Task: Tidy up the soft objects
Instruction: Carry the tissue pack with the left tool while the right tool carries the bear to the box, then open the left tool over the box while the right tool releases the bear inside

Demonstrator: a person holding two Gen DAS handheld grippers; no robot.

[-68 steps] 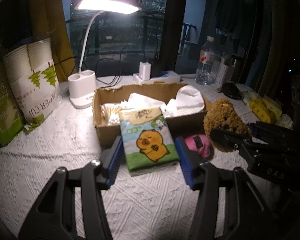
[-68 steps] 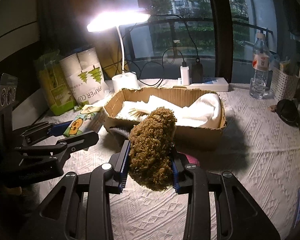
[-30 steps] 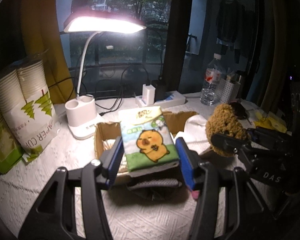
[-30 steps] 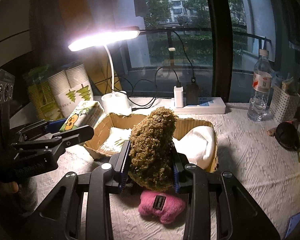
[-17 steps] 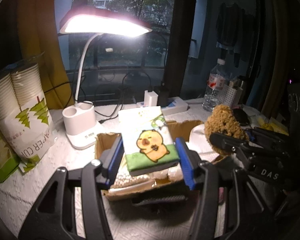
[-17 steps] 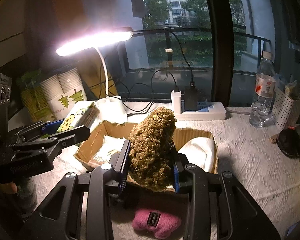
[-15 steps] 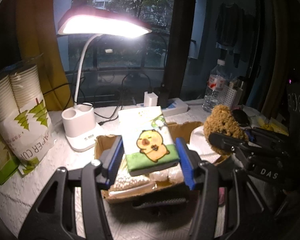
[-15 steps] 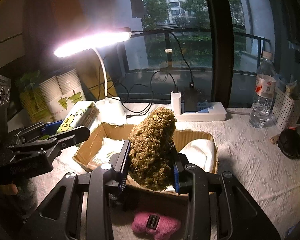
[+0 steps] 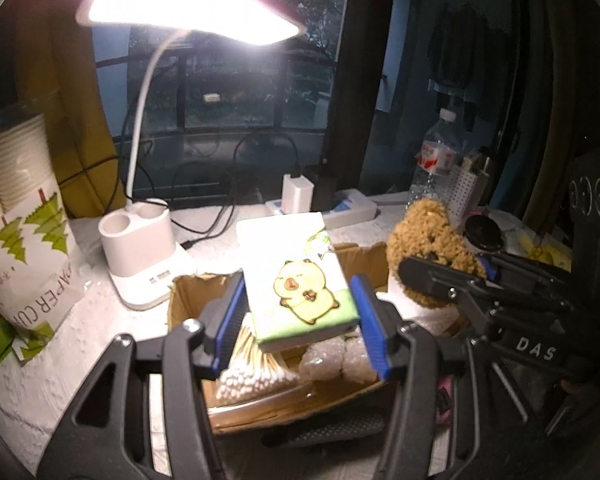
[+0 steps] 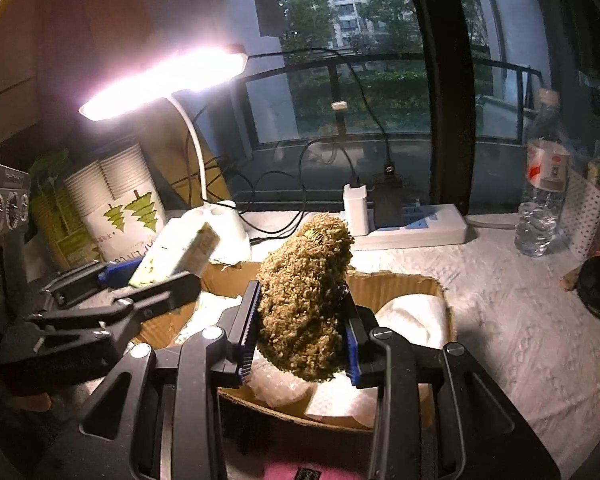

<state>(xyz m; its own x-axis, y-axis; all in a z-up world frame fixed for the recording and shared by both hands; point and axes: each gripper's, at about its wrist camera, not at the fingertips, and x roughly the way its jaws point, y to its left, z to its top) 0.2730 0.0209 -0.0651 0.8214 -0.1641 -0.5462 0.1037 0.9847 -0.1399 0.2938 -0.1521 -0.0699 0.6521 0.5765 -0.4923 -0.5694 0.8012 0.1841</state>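
My left gripper [image 9: 300,316] is shut on a tissue pack [image 9: 296,276] printed with a yellow cartoon animal, held above the left part of an open cardboard box [image 9: 188,300]. My right gripper [image 10: 300,332] is shut on a brown plush toy [image 10: 304,292], held above the same box [image 10: 400,280]. The plush also shows in the left wrist view [image 9: 428,240]; the tissue pack shows in the right wrist view [image 10: 176,256]. The box holds cotton swabs [image 9: 252,368], bubble wrap [image 9: 328,356] and white tissue [image 10: 412,312]. A pink plush [image 10: 300,472] lies on the table before the box.
A lit white desk lamp [image 9: 140,256] stands behind the box. A paper-cup sleeve [image 9: 24,232] stands at the left. A power strip [image 10: 412,228] and a water bottle [image 10: 544,184] stand at the back right. A white textured cloth [image 10: 520,320] covers the table.
Both grippers have risen from the table and moved forward over the box, each carrying its object. The pink plush stayed on the table and slid to the bottom of the right wrist view.
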